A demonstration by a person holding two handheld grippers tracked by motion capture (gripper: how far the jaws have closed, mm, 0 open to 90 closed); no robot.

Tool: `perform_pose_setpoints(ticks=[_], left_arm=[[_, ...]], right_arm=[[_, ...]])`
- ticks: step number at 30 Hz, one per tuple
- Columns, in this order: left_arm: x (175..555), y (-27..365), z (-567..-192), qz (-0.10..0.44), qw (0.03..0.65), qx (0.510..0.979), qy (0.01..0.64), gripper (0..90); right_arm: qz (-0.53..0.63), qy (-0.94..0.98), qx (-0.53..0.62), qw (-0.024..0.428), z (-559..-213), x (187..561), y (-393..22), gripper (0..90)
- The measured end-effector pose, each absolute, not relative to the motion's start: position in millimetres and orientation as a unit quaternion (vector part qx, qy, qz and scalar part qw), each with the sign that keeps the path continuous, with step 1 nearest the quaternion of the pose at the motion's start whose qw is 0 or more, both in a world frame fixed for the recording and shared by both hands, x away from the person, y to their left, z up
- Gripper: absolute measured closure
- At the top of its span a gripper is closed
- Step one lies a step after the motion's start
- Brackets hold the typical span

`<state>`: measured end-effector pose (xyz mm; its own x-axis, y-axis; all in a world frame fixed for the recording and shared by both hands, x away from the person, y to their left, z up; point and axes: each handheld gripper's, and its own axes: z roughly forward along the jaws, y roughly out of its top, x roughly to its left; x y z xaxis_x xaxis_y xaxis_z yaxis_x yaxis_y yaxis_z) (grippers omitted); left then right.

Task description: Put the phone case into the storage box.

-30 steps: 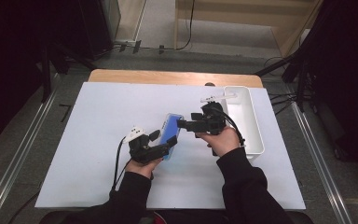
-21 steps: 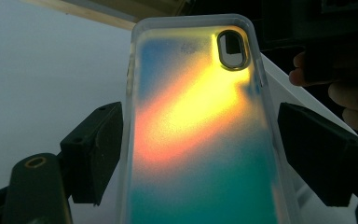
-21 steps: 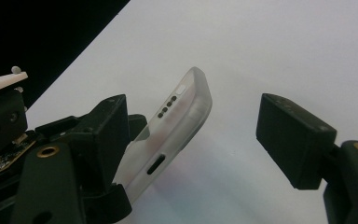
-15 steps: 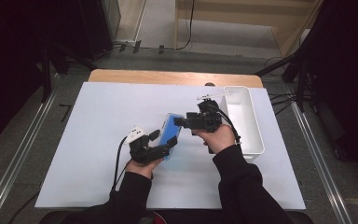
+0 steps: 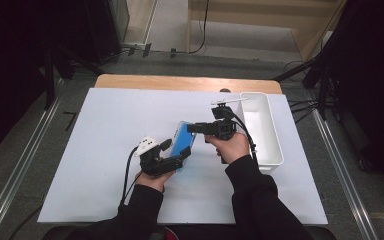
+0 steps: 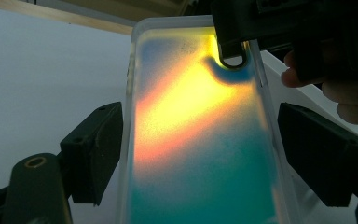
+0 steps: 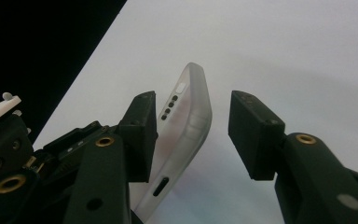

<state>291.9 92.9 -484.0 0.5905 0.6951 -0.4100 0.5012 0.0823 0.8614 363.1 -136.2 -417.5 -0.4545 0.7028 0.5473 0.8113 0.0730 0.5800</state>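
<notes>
One phone case (image 5: 184,144) is held above the middle of the white table (image 5: 105,150), between the two grippers, tilted up off the surface. It is a soft, clear-edged shell with rounded corners; its flat face (image 6: 200,140) is frosted with a grainy colour fade, blue at the top, yellow and orange across the middle, teal lower down. Its lower end is cut off at the bottom of the left gripper view, and in the high view it shows only as a small blue slab, half covered by the grippers. In the right gripper view its thin milky edge (image 7: 191,121) shows, with a row of small holes and a slot-shaped cutout.

The left gripper (image 5: 172,161) has its two black jaws on either long side of the case; a narrow gap shows at each side, so whether the pads press on it is hard to make out. The right gripper (image 5: 192,128) comes in at the case's far end. Its jaws have just been closing, with the case's end between them: one black pad (image 7: 142,130) lies against the edge, the other stands clear of it.

One white rectangular plastic tray (image 5: 275,150) sits just beside the right hand (image 5: 230,146), at the table's right edge. Two dark sleeves (image 5: 260,205) enter from the bottom.
</notes>
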Motion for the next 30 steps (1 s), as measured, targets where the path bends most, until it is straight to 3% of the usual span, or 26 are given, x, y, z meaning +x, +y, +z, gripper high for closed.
perform_pose_setpoints(ticks=[6,30], left_arm=[[290.9,91.7,-484.4,0.091,0.583,0.679,0.438,16.4],[288.1,85.6,-485.5,0.115,0.576,0.693,0.417,16.1]], right_arm=[[-0.438,-0.726,-0.525,0.070,-417.8,363.9,-136.8,70.3],[-0.436,-0.705,-0.545,0.126,-411.4,364.4,-142.0,76.9]])
